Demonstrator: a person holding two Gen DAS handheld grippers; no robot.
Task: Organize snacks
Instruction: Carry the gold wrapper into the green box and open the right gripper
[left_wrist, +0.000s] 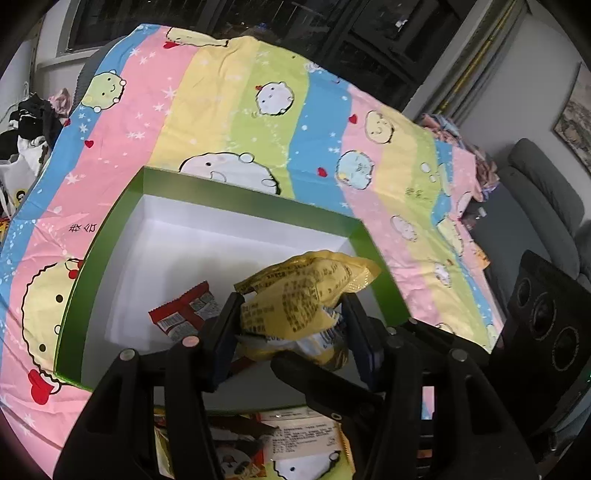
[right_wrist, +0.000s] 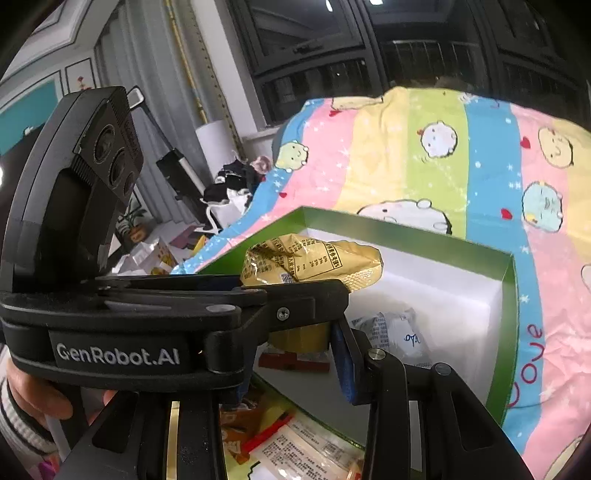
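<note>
Yellow pack (left_wrist: 295, 295): we see a crinkled golden-yellow foil snack bag with dark printed text, puffed and creased, held above the box.
Left gripper (left_wrist: 291, 325): we find its jaws closed on the yellow pack.
Right gripper (right_wrist: 295, 332): partly hidden behind the left gripper; we cannot tell what its jaws do.
Box (left_wrist: 258, 203): green-walled, white inside, lying on the striped cartoon sheet (left_wrist: 221, 110).
Red pack (left_wrist: 184, 310): lying on the box floor.

You're running matte black grippers: the left gripper (right_wrist: 334, 291) is showing white "GenRobot.AI" lettering, a silver screw and three round lenses; the right gripper (right_wrist: 295, 354) is wearing blue pads. You're wearing a white, dark-striped cuff (right_wrist: 18, 421).
</note>
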